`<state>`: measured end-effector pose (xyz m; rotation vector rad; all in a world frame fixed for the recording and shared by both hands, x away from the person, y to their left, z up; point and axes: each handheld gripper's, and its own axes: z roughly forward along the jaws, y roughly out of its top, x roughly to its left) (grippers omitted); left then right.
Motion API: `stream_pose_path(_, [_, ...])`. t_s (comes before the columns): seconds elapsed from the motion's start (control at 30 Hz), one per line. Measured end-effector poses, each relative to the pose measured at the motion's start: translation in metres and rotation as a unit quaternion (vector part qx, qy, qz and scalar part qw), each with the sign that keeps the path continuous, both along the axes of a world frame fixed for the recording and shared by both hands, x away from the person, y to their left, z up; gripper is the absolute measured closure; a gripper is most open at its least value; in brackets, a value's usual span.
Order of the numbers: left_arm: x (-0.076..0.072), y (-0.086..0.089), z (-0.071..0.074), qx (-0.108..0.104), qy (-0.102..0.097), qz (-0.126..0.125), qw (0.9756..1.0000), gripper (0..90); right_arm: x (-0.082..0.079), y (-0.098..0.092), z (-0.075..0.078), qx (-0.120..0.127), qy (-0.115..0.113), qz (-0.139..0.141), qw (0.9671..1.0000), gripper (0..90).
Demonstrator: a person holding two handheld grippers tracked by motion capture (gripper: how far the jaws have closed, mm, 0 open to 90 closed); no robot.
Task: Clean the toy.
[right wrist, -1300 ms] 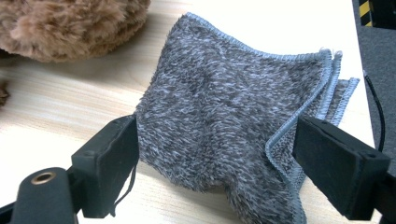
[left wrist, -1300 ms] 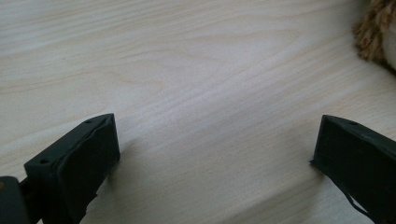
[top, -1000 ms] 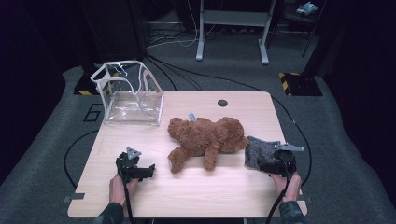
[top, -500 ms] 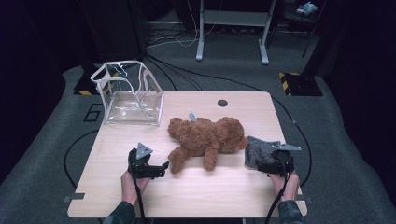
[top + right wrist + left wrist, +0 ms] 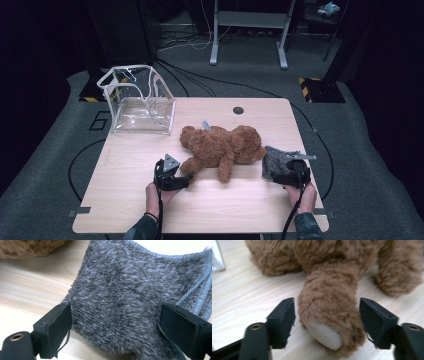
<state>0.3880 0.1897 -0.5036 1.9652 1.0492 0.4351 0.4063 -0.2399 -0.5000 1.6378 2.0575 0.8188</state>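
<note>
No legible text, label, brand or number appears on any object; a floor marking beside the table [image 5: 280,107] stays unreadable.

Black tongs [image 5: 187,176] with grey triangular plate, trailing cable, dark sleeves

Dark rm; grey carpet [image 5: 45,150]; cables [image 5: 210,80]

Brown plush bear [image 5: 222,148] lies flat at bench centre, one leg [image 5: 329,315] toward 7 o'clock. Grey fleece cloth [image 5: 277,162] lies crumpled at its 3 o'clock, touching.
</note>
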Motion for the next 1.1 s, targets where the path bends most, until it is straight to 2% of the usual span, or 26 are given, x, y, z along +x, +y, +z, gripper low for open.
stream_pose_path(0.1, [-0.001, 0.000, -0.005, -0.001, -0.001, -0.010, 1.0000, 45.0, 0.002, 0.002, -0.004, 0.002, 0.009, -0.007, 0.9999, 10.9])
stream_pose_path(0.13, [-0.002, -0.001, -0.006, 0.000, -0.007, -0.007, 0.9999, 47.6, 0.002, 0.002, -0.005, 0.000, 0.011, -0.007, 0.9999, 11.6])
stream_pose_path(0.2, [-0.002, 0.000, -0.009, 0.004, -0.014, -0.008, 0.9999, 51.9, 0.003, 0.002, -0.006, -0.005, 0.009, -0.004, 0.9999, 13.4])
stream_pose_path(0.23, [-0.002, 0.001, -0.009, 0.003, -0.010, -0.013, 0.9999, 53.8, 0.004, 0.002, -0.007, -0.003, 0.011, -0.005, 0.9999, 14.1])
stream_pose_path(0.37, [-0.004, 0.002, -0.015, 0.004, -0.029, -0.014, 0.9995, 60.6, 0.005, 0.003, -0.010, -0.014, 0.008, 0.000, 0.9999, 19.3])
stream_pose_path(0.47, [-0.006, 0.003, -0.019, 0.000, -0.038, -0.012, 0.9992, 62.6, 0.005, 0.004, -0.010, -0.020, 0.012, -0.002, 0.9997, 24.6])
stream_pose_path(0.57, [-0.007, 0.003, -0.021, -0.006, -0.039, -0.007, 0.9992, 63.2, 0.007, 0.002, -0.009, -0.028, 0.013, 0.009, 0.9995, 31.8])
stream_pose_path(0.63, [-0.008, 0.002, -0.022, -0.001, -0.045, -0.008, 0.9990, 63.2, 0.008, 0.001, -0.008, -0.028, 0.017, 0.007, 0.9994, 35.8])
stream_pose_path(0.7, [-0.008, 0.001, -0.022, 0.001, -0.047, -0.008, 0.9989, 63.2, 0.008, 0.000, -0.006, -0.031, 0.015, 0.007, 0.9994, 46.3])
stream_pose_path(0.77, [-0.009, 0.001, -0.021, 0.005, -0.045, -0.011, 0.9989, 63.2, 0.006, -0.001, -0.007, -0.026, 0.010, -0.006, 0.9996, 55.7])
stream_pose_path(0.87, [-0.009, 0.000, -0.022, 0.009, -0.051, -0.008, 0.9986, 63.1, 0.005, -0.003, -0.007, -0.020, 0.003, -0.019, 0.9996, 66.1])
stream_pose_path(1.03, [-0.011, -0.001, -0.021, 0.020, -0.055, -0.008, 0.9983, 63.0, 0.003, -0.001, -0.006, -0.008, 0.000, -0.035, 0.9994, 73.5])
stream_pose_path(1.1, [-0.010, -0.001, -0.022, 0.016, -0.057, -0.005, 0.9982, 62.9, 0.002, -0.003, -0.005, -0.006, -0.004, -0.034, 0.9994, 74.7])
